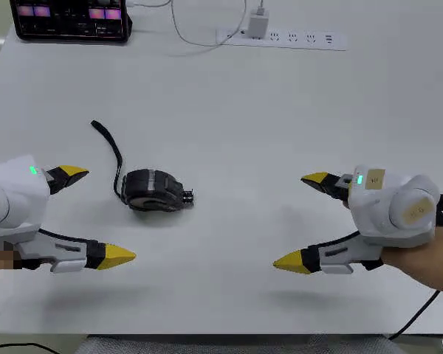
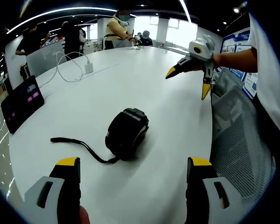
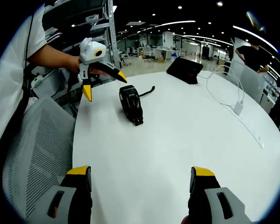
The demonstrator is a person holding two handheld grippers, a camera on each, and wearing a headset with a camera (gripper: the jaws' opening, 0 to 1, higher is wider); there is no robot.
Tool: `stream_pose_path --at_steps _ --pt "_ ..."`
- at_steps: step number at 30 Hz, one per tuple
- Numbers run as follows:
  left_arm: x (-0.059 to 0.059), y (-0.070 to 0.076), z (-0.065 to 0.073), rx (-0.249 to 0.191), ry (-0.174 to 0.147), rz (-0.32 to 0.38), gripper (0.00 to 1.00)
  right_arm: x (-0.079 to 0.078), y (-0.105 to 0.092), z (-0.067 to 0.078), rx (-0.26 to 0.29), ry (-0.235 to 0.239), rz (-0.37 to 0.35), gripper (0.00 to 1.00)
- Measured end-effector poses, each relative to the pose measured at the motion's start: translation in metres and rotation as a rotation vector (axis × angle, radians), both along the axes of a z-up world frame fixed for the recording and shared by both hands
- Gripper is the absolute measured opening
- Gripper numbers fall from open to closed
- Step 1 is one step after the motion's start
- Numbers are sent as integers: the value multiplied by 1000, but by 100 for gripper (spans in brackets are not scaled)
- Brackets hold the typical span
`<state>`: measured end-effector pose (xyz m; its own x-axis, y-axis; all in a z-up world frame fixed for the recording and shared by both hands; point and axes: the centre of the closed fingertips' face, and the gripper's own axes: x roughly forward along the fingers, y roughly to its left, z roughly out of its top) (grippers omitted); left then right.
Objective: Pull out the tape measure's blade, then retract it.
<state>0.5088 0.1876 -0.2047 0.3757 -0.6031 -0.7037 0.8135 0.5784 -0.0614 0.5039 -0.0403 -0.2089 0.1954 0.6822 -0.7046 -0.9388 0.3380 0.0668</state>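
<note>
On the white workbench (image 1: 229,110) in front of me, the black, rounded tape measure (image 1: 153,190) lies between the two claws, closer to the left one and touching neither. Its black wrist strap (image 1: 111,151) curls away from the case toward the far left. The blade's end hook (image 1: 186,196) sits right at the mouth of the case, pointing toward the right side.

My left gripper (image 1: 111,214), white-bodied with yellow-tipped black jaws, hangs just left of the tape measure with its jaws spread wide and nothing between them. In the left gripper view the tape measure (image 2: 127,132) sits straight ahead between the two jaw tips, strap (image 2: 79,144) trailing left, and the other claw (image 2: 185,87) shows far across the table.

My right gripper (image 1: 289,220) is well apart from the case, jaws equally wide and empty. In its own view the tape measure (image 3: 131,103) lies far ahead, beside the left claw (image 3: 107,89).

Along the far edge are a white power strip (image 1: 295,37) with a white charger (image 1: 258,23) plugged in, and a dark tablet (image 1: 70,18) with a lit screen.
</note>
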Motion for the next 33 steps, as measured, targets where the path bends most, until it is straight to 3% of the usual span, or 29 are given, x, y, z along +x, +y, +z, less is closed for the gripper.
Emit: stream_pose_path --at_steps 16,33 --pt "12 -7 -8 59 -5 -87 85 7 16 -5 -15 -7 58 84" --pt "26 -9 -22 119 21 -153 64 15 32 -4 -1 -8 89 84"
